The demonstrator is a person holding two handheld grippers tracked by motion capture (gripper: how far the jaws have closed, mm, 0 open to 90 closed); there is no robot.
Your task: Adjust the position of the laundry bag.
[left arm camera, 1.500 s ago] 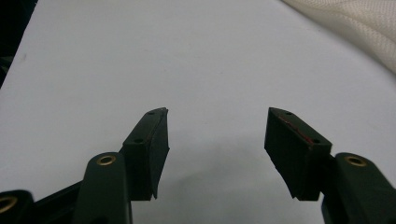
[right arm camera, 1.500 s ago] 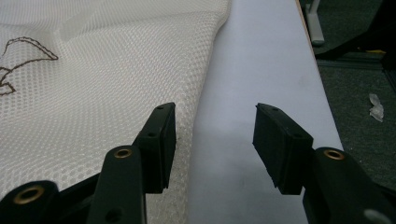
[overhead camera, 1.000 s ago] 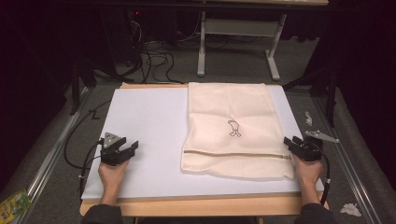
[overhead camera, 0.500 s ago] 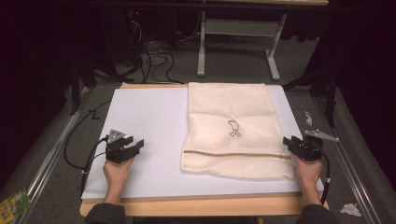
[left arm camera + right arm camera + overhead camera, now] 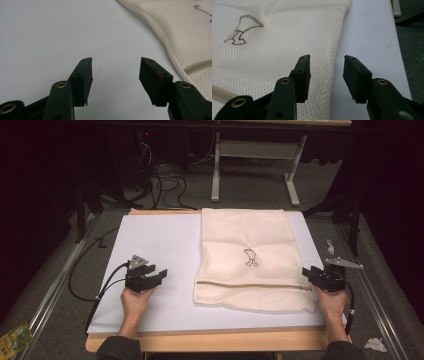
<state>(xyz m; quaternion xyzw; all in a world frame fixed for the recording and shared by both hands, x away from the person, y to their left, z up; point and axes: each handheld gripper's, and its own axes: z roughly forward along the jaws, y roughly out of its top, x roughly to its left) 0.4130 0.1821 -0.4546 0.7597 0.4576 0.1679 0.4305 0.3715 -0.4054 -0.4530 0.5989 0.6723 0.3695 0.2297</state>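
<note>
Two hand-held grippers are working at the near edge of the table (image 5: 150,232), one at each side of a cream mesh laundry bag (image 5: 250,240). Nearest the person, the left gripper (image 5: 159,276) is hovering over bare white tabletop, well apart from the bag's left edge; its jaws are standing wide apart with nothing between them. The right gripper (image 5: 308,273) is sitting just beside the bag's near right corner, and its jaws have just been closing a little, yet they are gaping with nothing clamped. The high view is giving the whole layout: the bag is lying flat on the right half of the white surface, stretching from the near edge to the far edge, with dark cables (image 5: 165,175) and a table frame (image 5: 255,155) on the floor beyond. The right gripper view is adding what that view is too distant to show: the gripper's left pad is hanging over the mesh while its right pad is hanging over the bare table, so the bag's edge is running between the jaws; whether a pad is touching the fabric I cannot tell. The fine honeycomb weave and a small dark embroidered figure (image 5: 243,29) are standing out there. The left gripper view is showing the zipper line (image 5: 198,67) crossing the bag near its lower end.
</note>
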